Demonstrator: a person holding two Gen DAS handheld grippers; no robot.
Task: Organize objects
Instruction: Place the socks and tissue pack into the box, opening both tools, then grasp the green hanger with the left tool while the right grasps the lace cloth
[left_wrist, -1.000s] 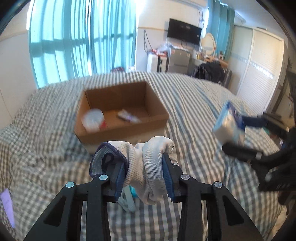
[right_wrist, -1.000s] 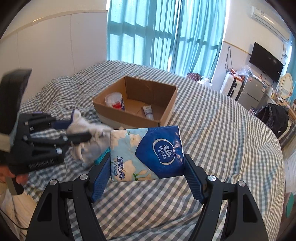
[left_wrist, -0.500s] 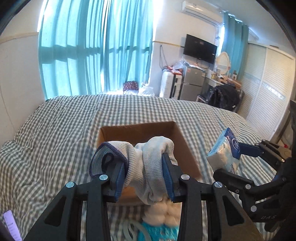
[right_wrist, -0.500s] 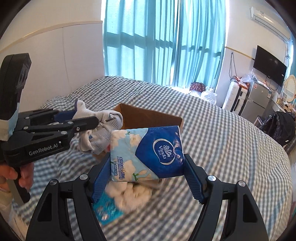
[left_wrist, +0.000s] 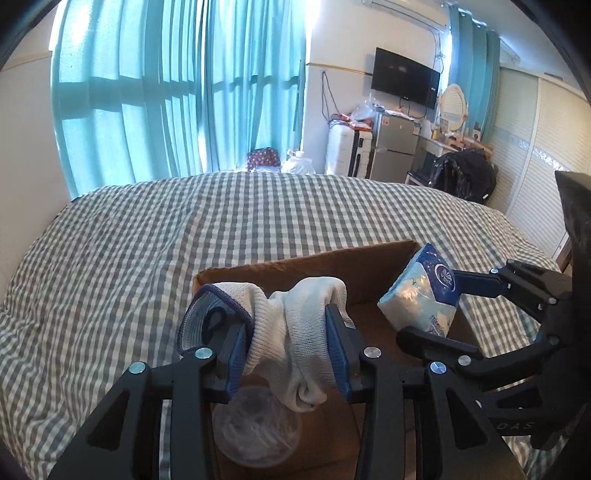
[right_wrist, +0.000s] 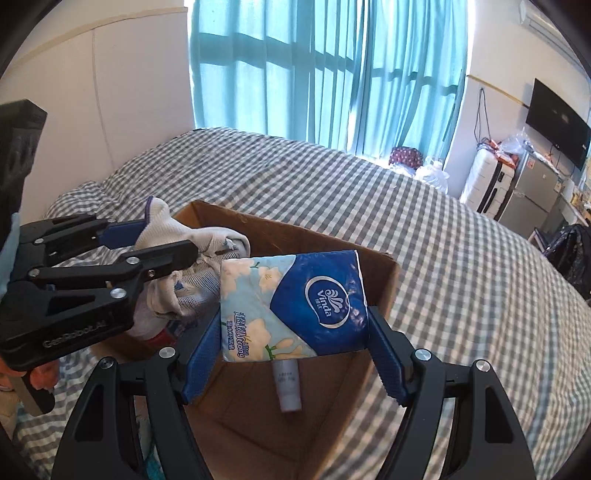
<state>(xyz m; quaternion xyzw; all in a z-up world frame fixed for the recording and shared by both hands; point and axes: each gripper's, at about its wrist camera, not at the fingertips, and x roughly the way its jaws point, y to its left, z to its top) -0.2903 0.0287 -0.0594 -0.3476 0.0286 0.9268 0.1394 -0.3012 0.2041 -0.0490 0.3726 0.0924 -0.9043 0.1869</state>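
My left gripper (left_wrist: 286, 356) is shut on a white knit glove (left_wrist: 295, 332) with a blue cuff, held above the open cardboard box (left_wrist: 369, 264). My right gripper (right_wrist: 295, 354) is shut on a blue and white Vinda tissue pack (right_wrist: 295, 306), also over the box (right_wrist: 384, 291). Each gripper shows in the other's view: the left gripper (right_wrist: 162, 243) with the glove (right_wrist: 177, 236) at left, the right gripper (left_wrist: 436, 306) with the pack (left_wrist: 421, 299) at right. Inside the box lie a round plastic tub (left_wrist: 255, 432) and a small white tube (right_wrist: 288, 387).
The box sits on a bed with a grey and white checked cover (left_wrist: 147, 251). Teal curtains (left_wrist: 166, 92) hang behind. A suitcase (left_wrist: 347, 151), small fridge (left_wrist: 395, 151) and wall TV (left_wrist: 404, 83) stand past the bed's far end. A wardrobe (left_wrist: 546, 166) is at right.
Both grippers have moved forward and now hang over the box, each still holding its object. The loose items on the bed below have dropped out of view.
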